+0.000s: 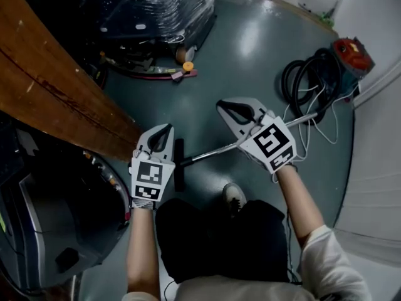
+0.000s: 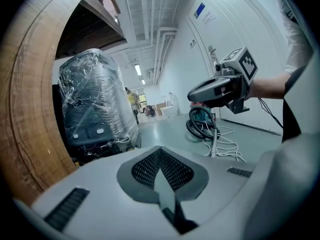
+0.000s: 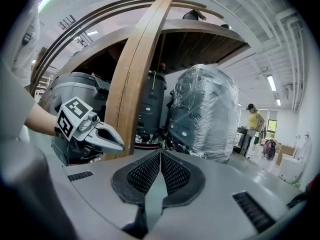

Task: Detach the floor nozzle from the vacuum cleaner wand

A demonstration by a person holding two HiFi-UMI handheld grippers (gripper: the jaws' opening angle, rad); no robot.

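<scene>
In the head view the black floor nozzle (image 1: pixel 180 165) lies on the grey-green floor, joined to the metal wand (image 1: pixel 213 152). The wand runs up to the right toward the black hose (image 1: pixel 305 80) and the red vacuum cleaner (image 1: pixel 351 53). My left gripper (image 1: pixel 168 128) hovers just left of the nozzle, shut and empty. My right gripper (image 1: pixel 220 105) hangs over the wand's middle, also shut with nothing in it. Each gripper view shows its own jaws closed: the left gripper (image 2: pixel 160 151) and the right gripper (image 3: pixel 160 154). From the left gripper view, hose (image 2: pixel 200 125) and wand (image 2: pixel 214 143) lie ahead.
A curved wooden panel (image 1: pixel 56 93) crosses the left side, with a grey machine (image 1: pixel 50 231) under it. A plastic-wrapped machine (image 1: pixel 156 8) stands at the back. White cables (image 1: pixel 313 130) trail by the hose. My shoe (image 1: pixel 235 197) is beside the wand. A person in yellow (image 3: pixel 253 121) stands far off.
</scene>
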